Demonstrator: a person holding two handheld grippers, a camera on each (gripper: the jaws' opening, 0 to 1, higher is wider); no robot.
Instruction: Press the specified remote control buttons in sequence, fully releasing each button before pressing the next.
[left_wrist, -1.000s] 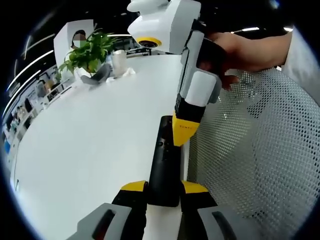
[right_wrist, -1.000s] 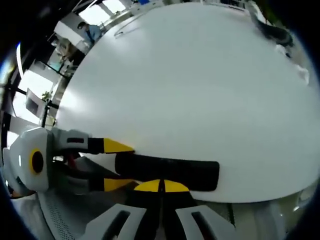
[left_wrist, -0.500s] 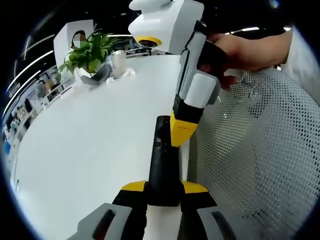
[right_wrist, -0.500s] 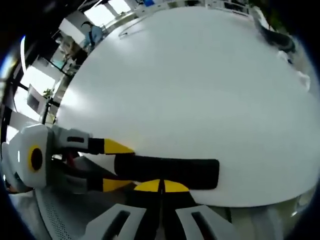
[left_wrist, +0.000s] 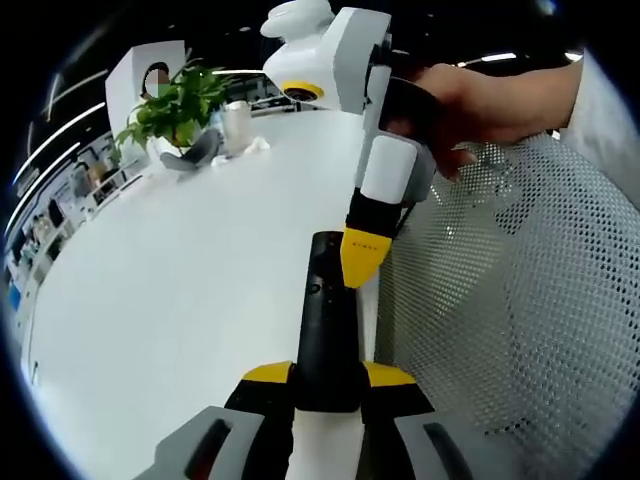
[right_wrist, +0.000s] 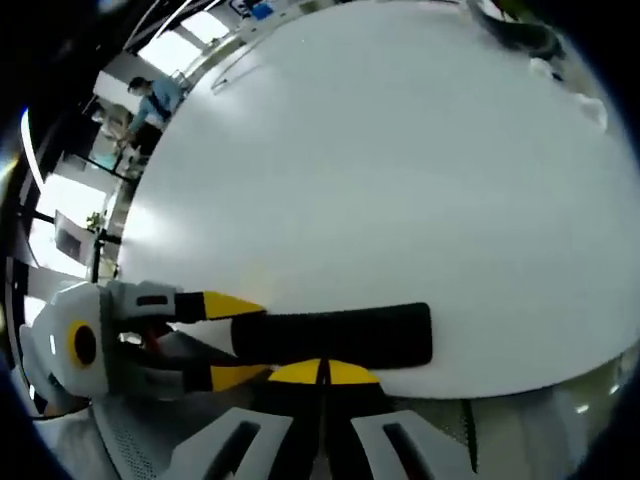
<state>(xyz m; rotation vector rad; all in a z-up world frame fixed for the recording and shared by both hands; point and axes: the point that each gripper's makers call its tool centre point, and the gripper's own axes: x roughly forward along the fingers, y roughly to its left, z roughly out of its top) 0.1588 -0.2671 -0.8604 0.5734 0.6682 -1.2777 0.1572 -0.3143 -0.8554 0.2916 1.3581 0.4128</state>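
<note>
Items by count: one black remote control, two yellow-tipped grippers, the left gripper and the right gripper; one white table; one potted plant; one white mesh chair; one person's hand; one distant person.

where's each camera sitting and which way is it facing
Left gripper view: rides the left gripper, looking along the black remote it clamps, over the white table; a hand holds the right gripper, whose shut tip is on the remote.
Right gripper view: rides the right gripper, looking down across the remote; the left gripper enters from the left.
Shared: remote, table, both grippers.
</note>
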